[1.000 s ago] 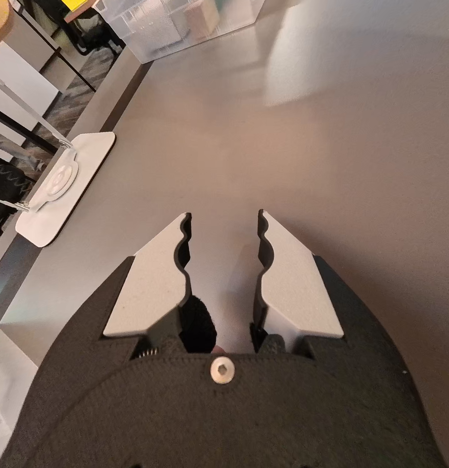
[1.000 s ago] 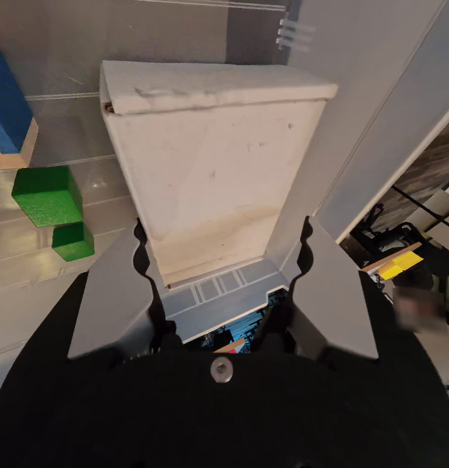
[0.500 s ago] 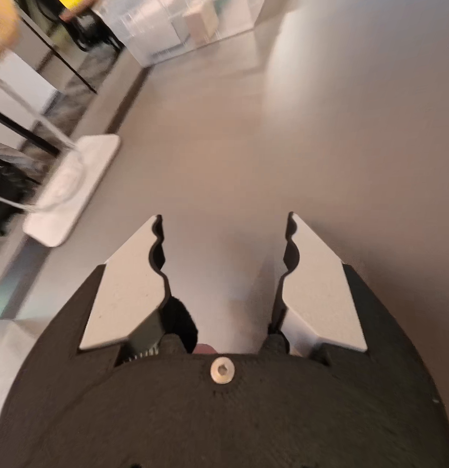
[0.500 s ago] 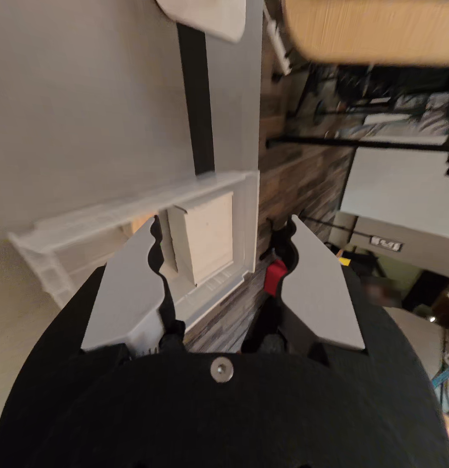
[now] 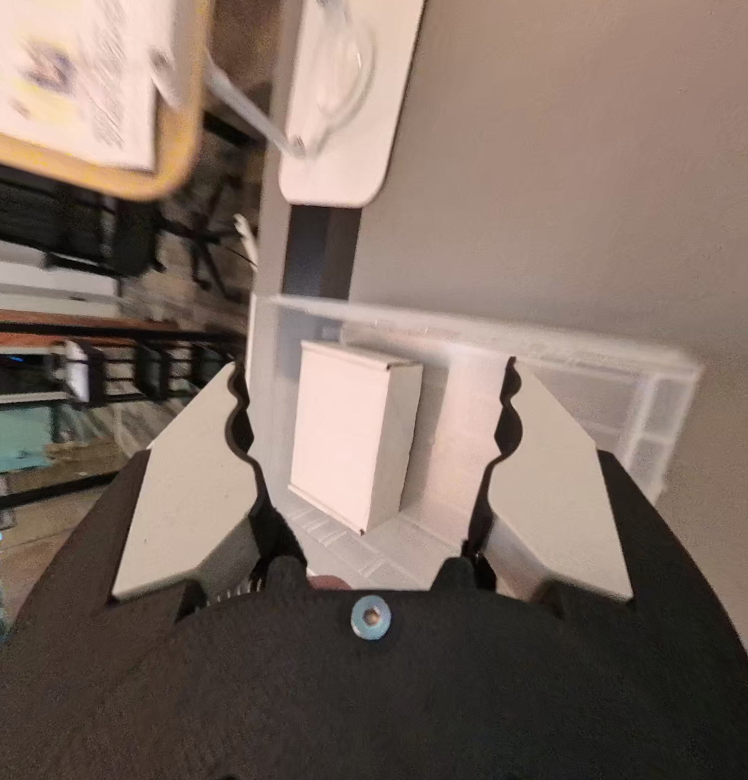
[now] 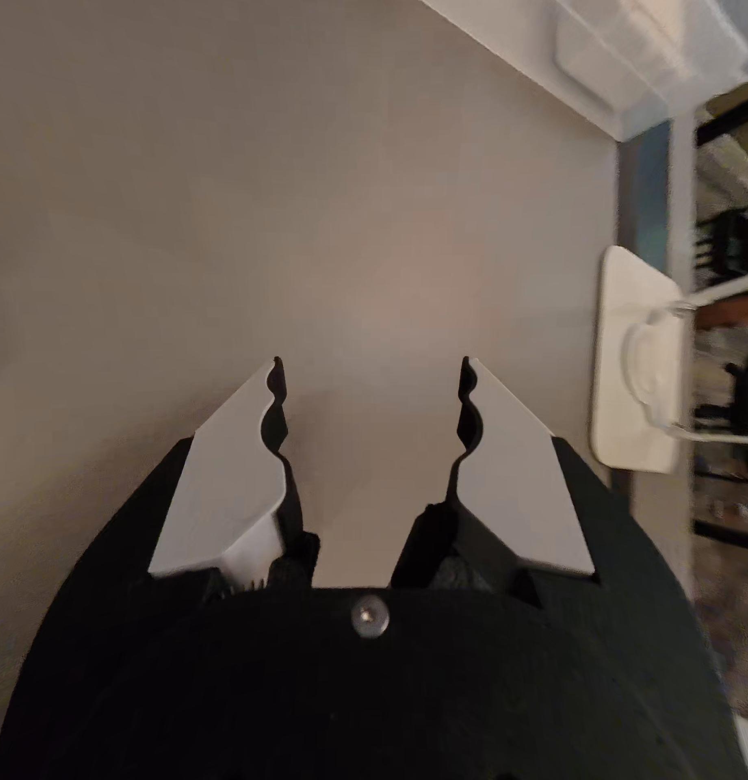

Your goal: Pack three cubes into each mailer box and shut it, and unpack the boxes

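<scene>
A closed white mailer box (image 5: 346, 430) stands inside a clear plastic bin (image 5: 583, 405) at the table's edge, in the left wrist view. My left gripper (image 5: 372, 363) is open wide and empty, hovering over the bin with the box between and beyond its fingers. My right gripper (image 6: 370, 361) is open and empty above the bare grey table (image 6: 279, 190). No cubes show in either view.
A white stand base (image 5: 342, 105) with a clear holder sits beyond the bin near the table edge; it also shows in the right wrist view (image 6: 634, 363). A clear bin corner (image 6: 617, 55) is at the top right there. The floor and furniture lie past the edge.
My left gripper has opened wider and swung from bare table to over the bin with the box. My right gripper has swung away from the bin and box to bare table.
</scene>
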`<state>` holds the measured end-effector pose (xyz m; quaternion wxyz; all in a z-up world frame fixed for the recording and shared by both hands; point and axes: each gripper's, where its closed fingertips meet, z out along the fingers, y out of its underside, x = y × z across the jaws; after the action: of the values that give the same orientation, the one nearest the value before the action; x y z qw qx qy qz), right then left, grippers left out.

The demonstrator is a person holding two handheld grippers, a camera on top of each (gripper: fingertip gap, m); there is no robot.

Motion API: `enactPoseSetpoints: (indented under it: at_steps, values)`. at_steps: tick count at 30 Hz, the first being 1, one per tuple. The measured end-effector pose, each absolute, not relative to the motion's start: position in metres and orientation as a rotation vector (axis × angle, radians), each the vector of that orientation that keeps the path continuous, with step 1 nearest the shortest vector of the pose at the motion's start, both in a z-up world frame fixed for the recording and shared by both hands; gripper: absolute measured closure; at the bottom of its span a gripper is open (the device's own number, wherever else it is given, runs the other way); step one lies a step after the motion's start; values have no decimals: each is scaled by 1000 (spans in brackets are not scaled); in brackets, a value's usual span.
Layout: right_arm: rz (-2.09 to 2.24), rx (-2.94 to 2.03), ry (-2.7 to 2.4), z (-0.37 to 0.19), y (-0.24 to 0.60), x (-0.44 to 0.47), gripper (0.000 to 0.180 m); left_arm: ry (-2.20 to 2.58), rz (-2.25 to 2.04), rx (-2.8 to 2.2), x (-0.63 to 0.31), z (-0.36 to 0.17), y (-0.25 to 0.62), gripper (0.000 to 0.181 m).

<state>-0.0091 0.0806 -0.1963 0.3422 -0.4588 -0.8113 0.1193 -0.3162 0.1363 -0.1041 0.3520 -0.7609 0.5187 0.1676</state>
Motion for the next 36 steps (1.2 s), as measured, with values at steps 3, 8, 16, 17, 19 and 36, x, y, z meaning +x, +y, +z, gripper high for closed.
enactPoseSetpoints:
  at_steps: [3,8,16,17,19,36]
  values:
    - [341,-1208,-2141,-222,77,-13,99,1416,476,-2179,-374,-140,168,58]
    - [475,-1219,-2119,-230,72,-14,107,1460,387,-2334,-418,-177,205,62]
    - [589,-1236,-2088,-232,68,-16,114,1617,254,-2513,-430,-229,202,49]
    - [605,-1239,-2083,-233,67,-17,115,1635,267,-2519,-431,-229,201,48]
    - [636,-1248,-2075,-233,66,-18,116,1644,293,-2511,-432,-230,203,50]
    - [648,-1255,-2076,-234,65,-18,118,1741,324,-2634,-429,-245,159,25]
